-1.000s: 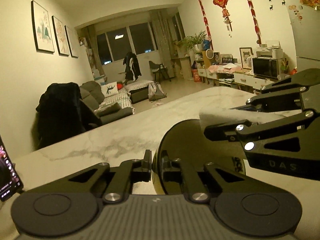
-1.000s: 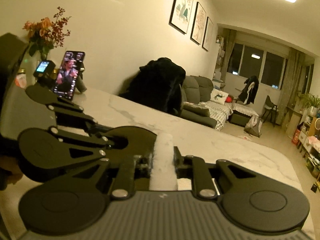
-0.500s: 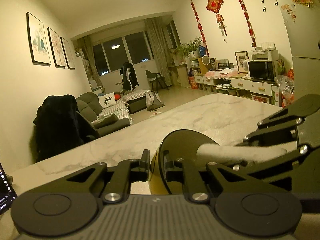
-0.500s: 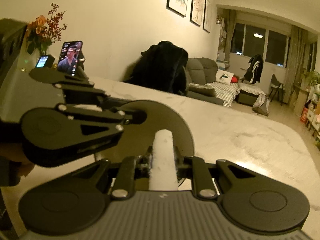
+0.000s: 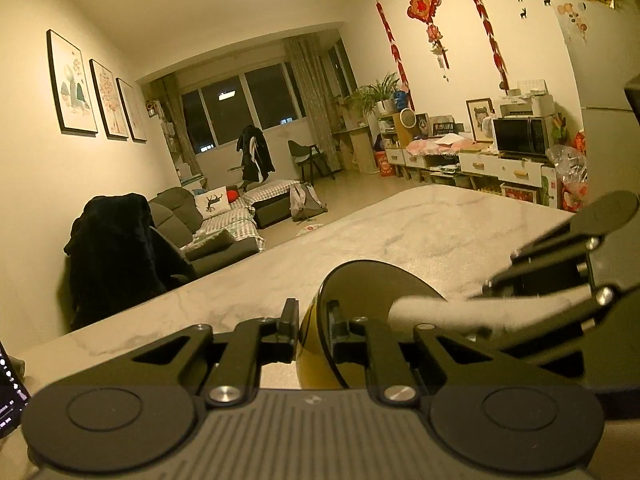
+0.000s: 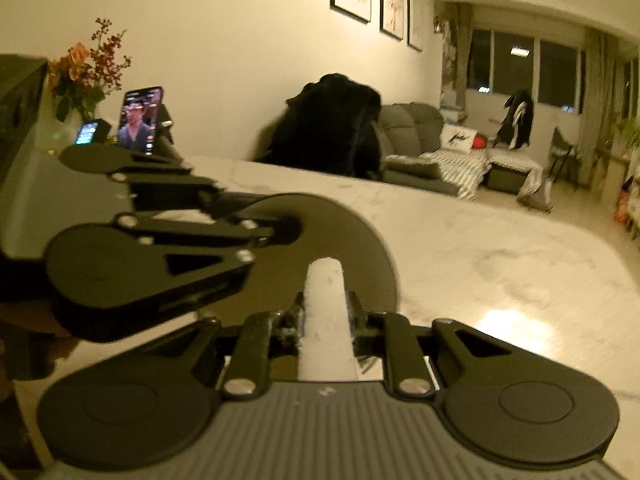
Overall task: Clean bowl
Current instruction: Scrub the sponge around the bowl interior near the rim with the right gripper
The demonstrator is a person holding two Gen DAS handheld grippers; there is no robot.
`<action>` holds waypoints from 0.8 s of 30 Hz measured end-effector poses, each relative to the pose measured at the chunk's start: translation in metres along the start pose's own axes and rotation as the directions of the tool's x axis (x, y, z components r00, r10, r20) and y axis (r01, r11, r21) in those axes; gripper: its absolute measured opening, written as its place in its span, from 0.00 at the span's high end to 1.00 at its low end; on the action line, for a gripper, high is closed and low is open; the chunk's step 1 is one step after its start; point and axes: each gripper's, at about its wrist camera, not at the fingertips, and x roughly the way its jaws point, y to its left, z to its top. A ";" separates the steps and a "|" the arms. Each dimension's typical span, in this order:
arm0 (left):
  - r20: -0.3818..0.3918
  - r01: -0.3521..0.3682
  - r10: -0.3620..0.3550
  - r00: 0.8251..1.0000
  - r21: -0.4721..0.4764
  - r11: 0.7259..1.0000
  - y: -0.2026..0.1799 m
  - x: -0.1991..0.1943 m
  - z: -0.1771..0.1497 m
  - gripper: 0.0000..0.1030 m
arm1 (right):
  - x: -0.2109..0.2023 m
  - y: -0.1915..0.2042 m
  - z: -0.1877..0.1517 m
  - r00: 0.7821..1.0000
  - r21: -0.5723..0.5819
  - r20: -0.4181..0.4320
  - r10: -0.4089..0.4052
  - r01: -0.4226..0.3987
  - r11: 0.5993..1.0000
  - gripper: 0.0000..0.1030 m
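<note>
The left claw pinches the near rim of the dark bowl, holding it tilted above the marble desk. From three o'clock, the right claw is clamped on a white wipe reaching into the bowl. The bowl looks stiff, smooth and likely slippery, perhaps breakable; the rim is the sensible hold, gripped firmly against the wiping push.

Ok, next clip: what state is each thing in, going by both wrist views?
Dark round bowl: tilted on edge, rim clamped, yellow outside.
Folded white cloth: pinched, its tip inside the bowl.
Left gripper: jaws shut on the bowl rim.
Right gripper: jaws shut on the cloth.
Propped black phone: screen lit.
Black microwave: door shut.
White marble table: bare where visible.
</note>
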 end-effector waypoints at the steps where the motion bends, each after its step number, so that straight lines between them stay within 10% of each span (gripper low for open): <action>1: -0.001 0.000 0.000 1.000 0.000 1.000 0.000 0.001 0.000 0.86 | 0.000 0.000 0.000 1.000 -0.006 0.001 -0.006 0.006 1.000 0.81; 24: -0.036 0.018 -0.019 0.999 -0.019 1.000 0.007 0.011 0.007 0.83 | 0.005 -0.003 0.006 0.999 -0.024 -0.025 -0.025 0.024 0.999 0.82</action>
